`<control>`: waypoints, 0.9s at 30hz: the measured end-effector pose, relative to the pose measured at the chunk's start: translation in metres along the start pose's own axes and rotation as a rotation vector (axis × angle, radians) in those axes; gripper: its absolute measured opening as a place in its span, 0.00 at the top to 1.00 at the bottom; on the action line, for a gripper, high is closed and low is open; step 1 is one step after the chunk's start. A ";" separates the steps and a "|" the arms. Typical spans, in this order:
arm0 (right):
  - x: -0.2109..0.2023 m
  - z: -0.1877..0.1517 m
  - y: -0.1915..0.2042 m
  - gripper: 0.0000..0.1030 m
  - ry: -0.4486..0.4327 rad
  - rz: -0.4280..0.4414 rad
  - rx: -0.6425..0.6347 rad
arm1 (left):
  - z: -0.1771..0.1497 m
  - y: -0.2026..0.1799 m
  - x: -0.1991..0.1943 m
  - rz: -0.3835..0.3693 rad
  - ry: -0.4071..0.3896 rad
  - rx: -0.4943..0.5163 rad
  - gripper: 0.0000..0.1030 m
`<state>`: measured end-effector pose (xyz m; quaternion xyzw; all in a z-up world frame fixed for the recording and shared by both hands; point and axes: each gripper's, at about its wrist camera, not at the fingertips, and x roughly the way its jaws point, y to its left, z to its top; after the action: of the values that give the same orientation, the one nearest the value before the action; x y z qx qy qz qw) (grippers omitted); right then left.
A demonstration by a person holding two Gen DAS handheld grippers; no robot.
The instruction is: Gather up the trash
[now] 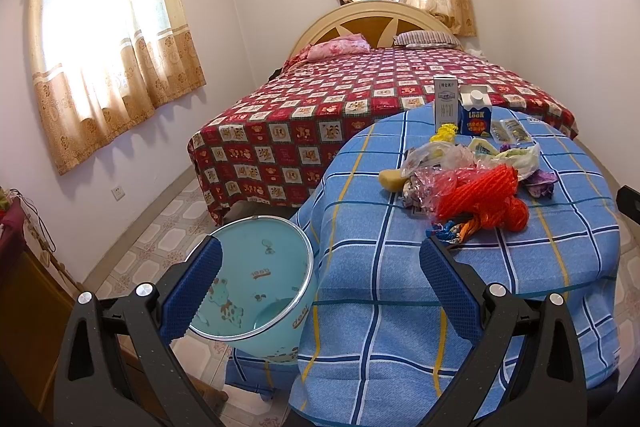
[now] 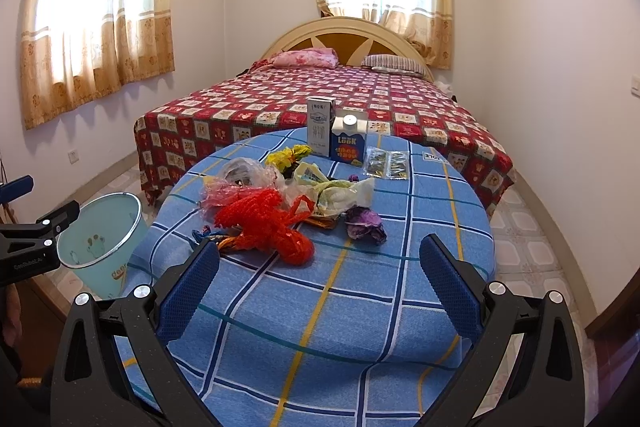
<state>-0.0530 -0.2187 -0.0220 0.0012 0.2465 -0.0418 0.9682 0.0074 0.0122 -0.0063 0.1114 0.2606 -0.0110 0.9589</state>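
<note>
A pale blue bin point(image 1: 256, 283) stands on the tiled floor at the left, just beside a round desk point(image 2: 360, 307) draped in a blue checked cloth. The left gripper point(image 1: 320, 291) hangs above the bin and desk edge, jaws wide and empty. Trash sits mid-desk: a red mesh net point(image 2: 264, 223) nearest, clear plastic bags point(image 2: 244, 175) behind it, a purple wrapper point(image 2: 366, 223) to the right. Two cartons point(image 2: 334, 135) stand at the far edge. The right gripper point(image 2: 320, 291) hovers over the near desk, jaws wide and empty
</note>
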 end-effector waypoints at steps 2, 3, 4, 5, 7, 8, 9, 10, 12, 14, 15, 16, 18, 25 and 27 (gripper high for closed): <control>0.002 0.001 -0.003 0.05 0.008 0.000 0.003 | -0.001 -0.001 0.001 0.001 0.006 0.002 0.06; 0.002 0.001 -0.005 0.05 0.012 0.000 0.005 | -0.001 -0.001 0.002 0.002 0.008 0.004 0.06; 0.003 0.001 -0.005 0.05 0.015 0.000 0.007 | -0.002 -0.001 0.003 0.002 0.009 0.006 0.06; 0.004 0.000 -0.006 0.05 0.018 -0.002 0.008 | -0.002 -0.003 0.004 0.003 0.010 0.008 0.06; 0.007 0.000 -0.008 0.05 0.026 -0.003 0.013 | -0.004 -0.003 0.006 0.001 0.019 0.010 0.06; 0.007 0.000 -0.008 0.05 0.026 -0.003 0.013 | -0.004 -0.005 0.007 0.001 0.023 0.012 0.06; 0.009 -0.001 -0.010 0.05 0.029 -0.007 0.014 | -0.005 -0.006 0.011 0.003 0.031 0.014 0.06; 0.011 -0.001 -0.011 0.05 0.033 -0.010 0.016 | -0.006 -0.006 0.014 0.005 0.039 0.016 0.06; 0.017 -0.002 -0.016 0.05 0.040 -0.012 0.022 | -0.009 -0.007 0.023 0.005 0.057 0.018 0.06; 0.024 -0.004 -0.020 0.05 0.045 -0.017 0.027 | -0.011 -0.008 0.032 0.013 0.074 0.022 0.06; 0.028 -0.005 -0.023 0.05 0.050 -0.021 0.032 | -0.012 -0.008 0.038 0.016 0.083 0.023 0.06; 0.032 -0.007 -0.026 0.05 0.053 -0.025 0.037 | -0.013 -0.010 0.044 0.020 0.092 0.022 0.06; 0.041 -0.010 -0.031 0.05 0.057 -0.034 0.042 | -0.016 -0.011 0.056 0.026 0.115 0.021 0.06; 0.088 -0.012 -0.037 0.05 0.064 -0.042 0.049 | -0.019 -0.020 0.099 0.055 0.169 0.006 0.06; 0.095 -0.007 -0.031 0.05 0.043 -0.027 0.044 | -0.018 -0.019 0.104 0.069 0.173 0.000 0.06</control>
<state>0.0245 -0.2572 -0.0731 0.0198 0.2663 -0.0604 0.9618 0.0872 0.0015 -0.0776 0.1210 0.3387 0.0318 0.9325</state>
